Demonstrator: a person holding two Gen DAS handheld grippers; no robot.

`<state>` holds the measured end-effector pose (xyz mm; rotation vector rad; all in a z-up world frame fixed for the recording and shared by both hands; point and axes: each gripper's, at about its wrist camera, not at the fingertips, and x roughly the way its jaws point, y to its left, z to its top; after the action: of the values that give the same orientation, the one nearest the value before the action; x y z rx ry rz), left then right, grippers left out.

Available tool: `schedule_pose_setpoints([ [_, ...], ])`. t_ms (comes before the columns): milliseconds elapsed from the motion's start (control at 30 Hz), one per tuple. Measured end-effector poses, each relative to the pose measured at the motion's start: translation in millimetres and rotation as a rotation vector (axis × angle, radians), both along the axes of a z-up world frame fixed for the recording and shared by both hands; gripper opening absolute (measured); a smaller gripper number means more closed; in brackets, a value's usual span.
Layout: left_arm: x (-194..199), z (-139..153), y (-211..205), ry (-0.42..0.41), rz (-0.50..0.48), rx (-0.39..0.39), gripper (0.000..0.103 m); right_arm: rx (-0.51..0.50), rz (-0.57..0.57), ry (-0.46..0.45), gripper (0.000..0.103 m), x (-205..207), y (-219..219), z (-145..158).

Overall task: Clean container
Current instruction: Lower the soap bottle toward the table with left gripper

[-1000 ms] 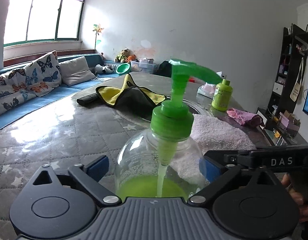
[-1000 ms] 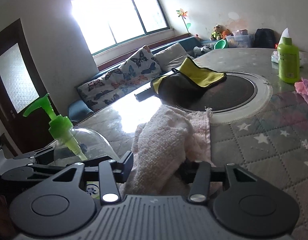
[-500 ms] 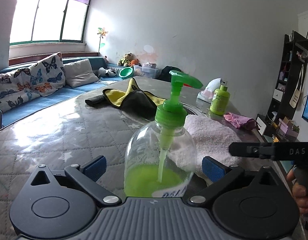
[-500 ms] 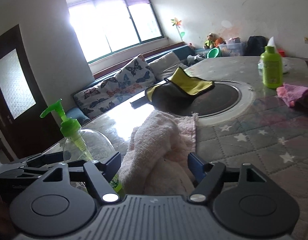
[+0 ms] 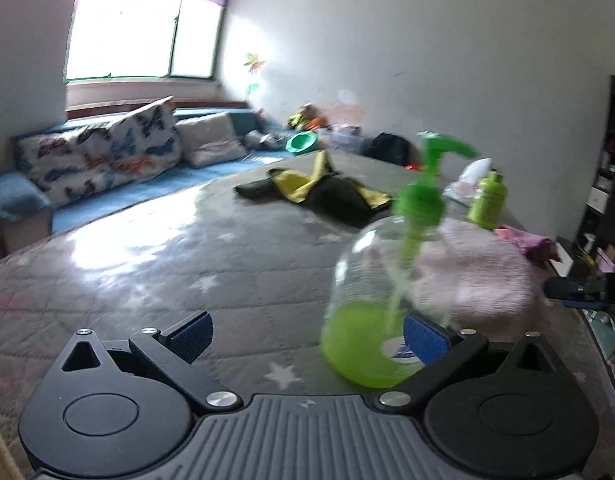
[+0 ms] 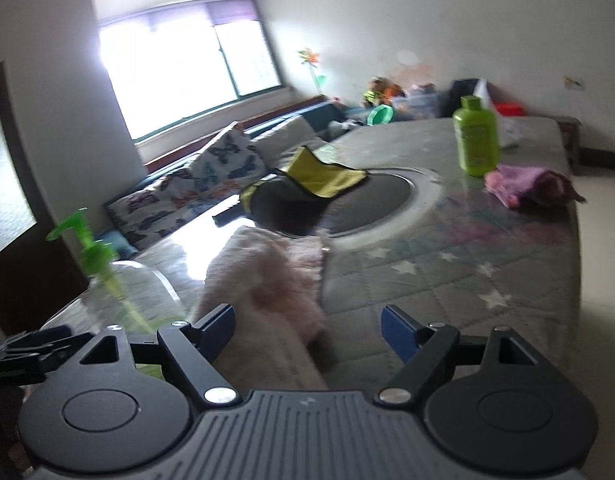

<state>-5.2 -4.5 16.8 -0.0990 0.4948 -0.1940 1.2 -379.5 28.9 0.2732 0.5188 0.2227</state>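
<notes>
Both sets of jaws stand wide open and hold nothing: the left gripper point(image 5: 305, 338) has the clear pump bottle point(image 5: 381, 300) of green liquid standing low and right of centre in its view, close against its right finger, though the blur hides whether they touch, while the right gripper point(image 6: 307, 330) has the pink towel point(image 6: 267, 280) bunched on the bench point(image 6: 467, 264) between its fingers. That fits either reaching in to wipe the bottle or letting go with the wiping done. Cleaning would call for one gripper closed on the bottle, the other on the towel.
</notes>
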Motion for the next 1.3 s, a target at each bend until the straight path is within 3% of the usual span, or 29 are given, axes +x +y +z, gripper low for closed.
schedule_pose_setpoints([
  [333, 3.1, -7.4, 26.6, 0.036, 0.021, -0.040, 0.103, -0.009, -0.144, 0.071, 0.084, 22.8, -19.8, -26.3],
  [733, 21.5, -18.0, 45.1, 0.119, 0.141, -0.129, 0.103, -0.057, -0.174, 0.094, 0.089, 36.9, -11.9, -35.3],
  [1300, 47.0, -24.7, 35.0, 0.147, 0.204, -0.026, 0.103, -0.092, -0.153, 0.103, 0.095, 41.6, -6.0, -35.9],
])
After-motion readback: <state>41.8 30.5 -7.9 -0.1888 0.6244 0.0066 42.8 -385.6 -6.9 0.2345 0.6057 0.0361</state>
